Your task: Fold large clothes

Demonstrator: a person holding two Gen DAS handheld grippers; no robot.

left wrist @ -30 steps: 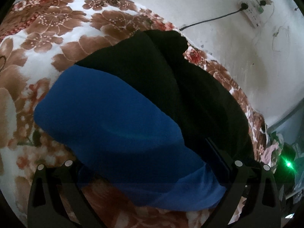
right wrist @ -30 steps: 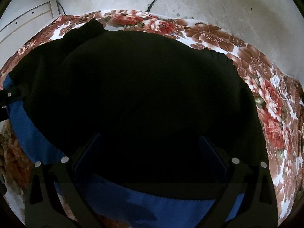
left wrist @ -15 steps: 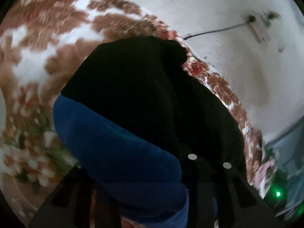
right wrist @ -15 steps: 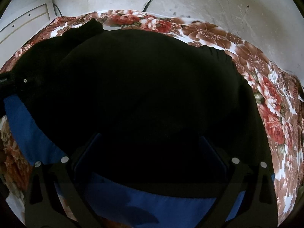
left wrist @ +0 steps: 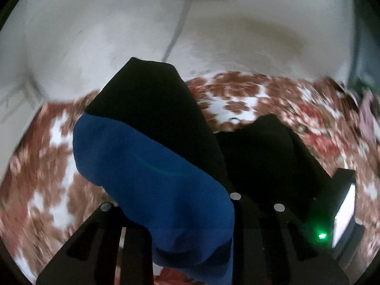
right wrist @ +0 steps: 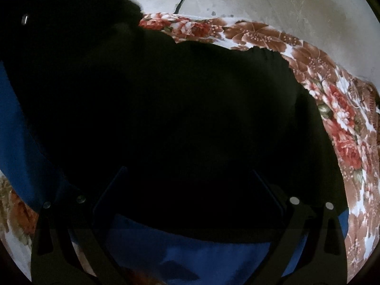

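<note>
A large black garment [right wrist: 190, 109] with a blue hem [right wrist: 190, 256] lies on a floral bedspread [right wrist: 344, 130]. My left gripper [left wrist: 190, 232] has a blue and black corner of the garment [left wrist: 152, 166] between its fingers. Its jaws are closing on it, and the corner hangs lifted off the bed, standing up against the wall. In the right wrist view that raised corner [right wrist: 71, 23] fills the upper left as a dark mass. My right gripper [right wrist: 187, 190] rests low over the garment's near edge, open wide, with cloth lying between its spread fingers [right wrist: 111, 190].
A pale wall [left wrist: 118, 23] with a socket and a hanging cable [left wrist: 175, 35] rises behind the bed. The bedspread [left wrist: 237, 95] extends left and right of the garment. A black device with a green light [left wrist: 342, 209] sits at the right of the left wrist view.
My left gripper went from wide open to closed on the garment's blue corner, then rose and rolled, lifting it. The right gripper stayed in place, still open.
</note>
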